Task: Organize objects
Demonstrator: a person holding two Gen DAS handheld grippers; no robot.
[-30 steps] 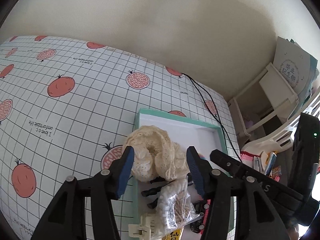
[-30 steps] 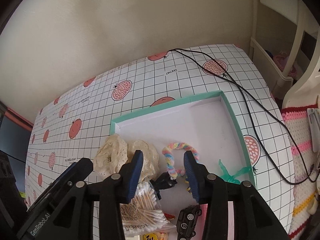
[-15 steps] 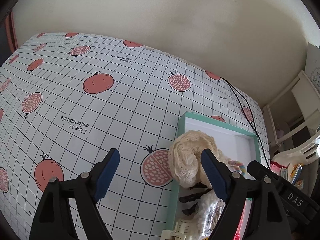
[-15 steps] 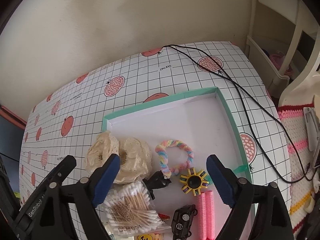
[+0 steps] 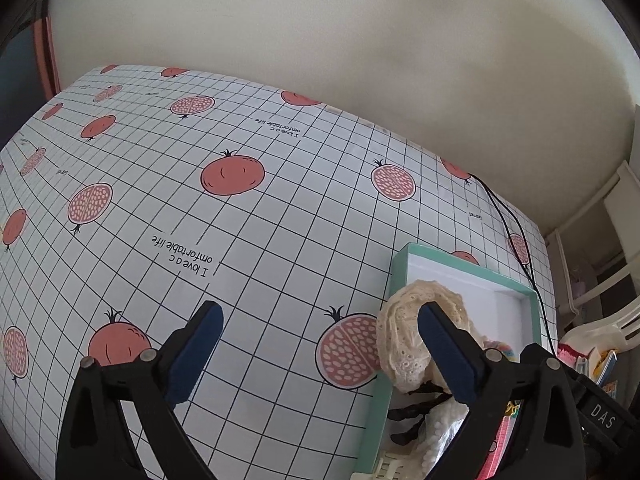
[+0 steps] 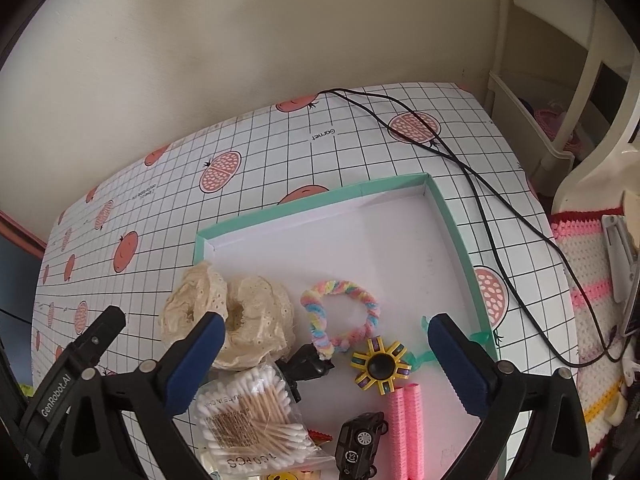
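Both grippers hover with fingers spread wide, holding nothing: the left gripper (image 5: 318,354) above the table (image 5: 248,240), the right gripper (image 6: 322,354) over the teal tray (image 6: 456,224).

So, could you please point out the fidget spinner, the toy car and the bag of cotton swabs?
fidget spinner (image 6: 380,366): right wrist view, on its black centre hub.
toy car (image 6: 359,443): right wrist view, on its black body.
bag of cotton swabs (image 6: 256,416): right wrist view, on the swabs' wooden stems.

Checked tablecloth (image 6: 360,152) with pomegranate prints; black cable (image 6: 476,184) running from 12 toward 4 o'clock; crocheted cloth (image 6: 588,280) at 3 o'clock; possibly a white shelf (image 6: 528,120) at 2 o'clock.
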